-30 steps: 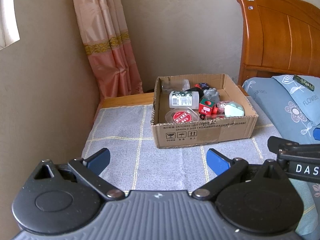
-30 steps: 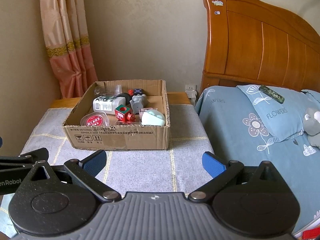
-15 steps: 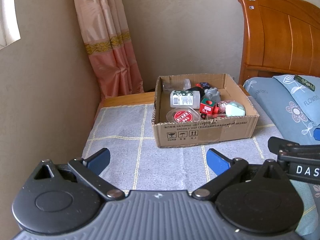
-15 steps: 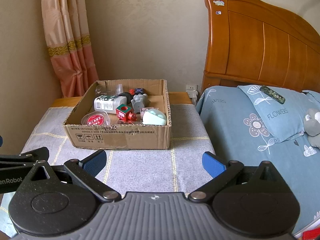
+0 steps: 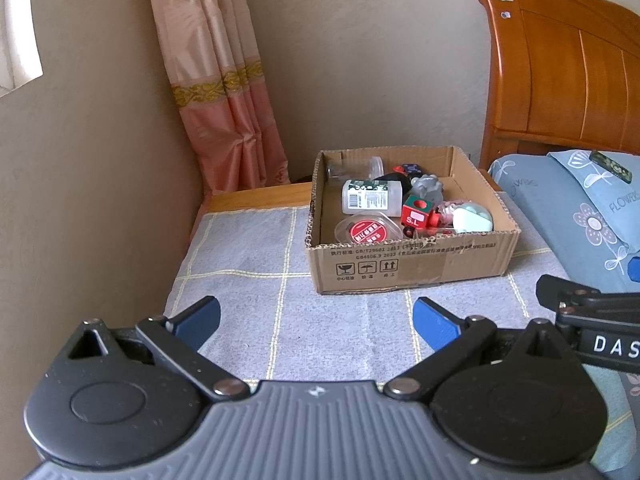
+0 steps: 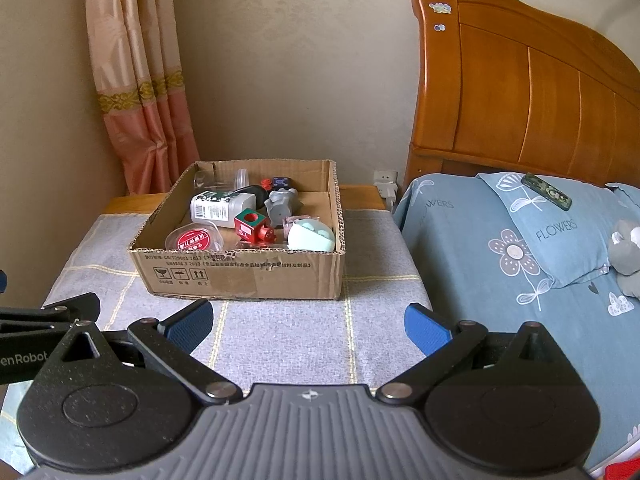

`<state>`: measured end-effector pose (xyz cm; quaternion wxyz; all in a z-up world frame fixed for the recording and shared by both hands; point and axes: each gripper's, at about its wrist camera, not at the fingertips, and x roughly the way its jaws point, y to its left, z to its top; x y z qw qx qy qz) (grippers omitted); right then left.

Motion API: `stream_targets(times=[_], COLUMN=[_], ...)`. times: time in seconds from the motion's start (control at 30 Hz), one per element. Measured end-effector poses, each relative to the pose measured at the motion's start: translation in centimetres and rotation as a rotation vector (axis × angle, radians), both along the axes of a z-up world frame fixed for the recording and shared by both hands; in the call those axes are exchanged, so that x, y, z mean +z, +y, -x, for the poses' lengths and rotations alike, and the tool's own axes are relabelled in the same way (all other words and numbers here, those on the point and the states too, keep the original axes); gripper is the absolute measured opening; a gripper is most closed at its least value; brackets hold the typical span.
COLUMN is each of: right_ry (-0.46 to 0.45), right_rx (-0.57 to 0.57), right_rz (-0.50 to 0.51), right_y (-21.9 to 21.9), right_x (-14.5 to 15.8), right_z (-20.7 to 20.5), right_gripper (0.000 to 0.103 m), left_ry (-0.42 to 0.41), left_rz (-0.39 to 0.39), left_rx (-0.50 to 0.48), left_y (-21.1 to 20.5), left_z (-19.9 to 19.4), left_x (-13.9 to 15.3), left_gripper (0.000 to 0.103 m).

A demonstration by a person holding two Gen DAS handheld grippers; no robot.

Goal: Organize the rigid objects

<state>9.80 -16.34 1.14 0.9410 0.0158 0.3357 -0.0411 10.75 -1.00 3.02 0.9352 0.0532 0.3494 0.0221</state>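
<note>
Hovering left gripper (image 5: 316,322), fingers spread, nothing between | cardboard box (image 5: 412,266) at 12 o'clock on the grey checked cloth (image 5: 248,256), holding white bottle (image 5: 370,197), red cube (image 5: 416,210), mint-green piece (image 5: 474,220) | right gripper (image 6: 308,322) spread, empty | bed (image 6: 500,248) at 2 o'clock

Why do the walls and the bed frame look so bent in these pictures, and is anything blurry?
Left wrist view: the fisheye lens bows the curtain and headboard toward the edges; the cardboard box at centre stays sharp, in soft daylight. Right wrist view: same bending, dark corners, print on the box legible, no glare; the open right gripper looms large.
</note>
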Motion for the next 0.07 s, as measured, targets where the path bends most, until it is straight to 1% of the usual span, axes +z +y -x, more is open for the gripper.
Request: stream_targets(times=[0.07], right_ry=[-0.001], right_rx=[0.002], right_rz=[0.002], right_y=[0.1], right_x=[-0.01], right_z=[-0.03], right_gripper=[0.103], left_ry=[0.003], left_rz=[0.0], left_rx=[0.001], left_y=[-0.05], left_z=[-0.01], left_x=[-0.02], left_gripper=[0.102])
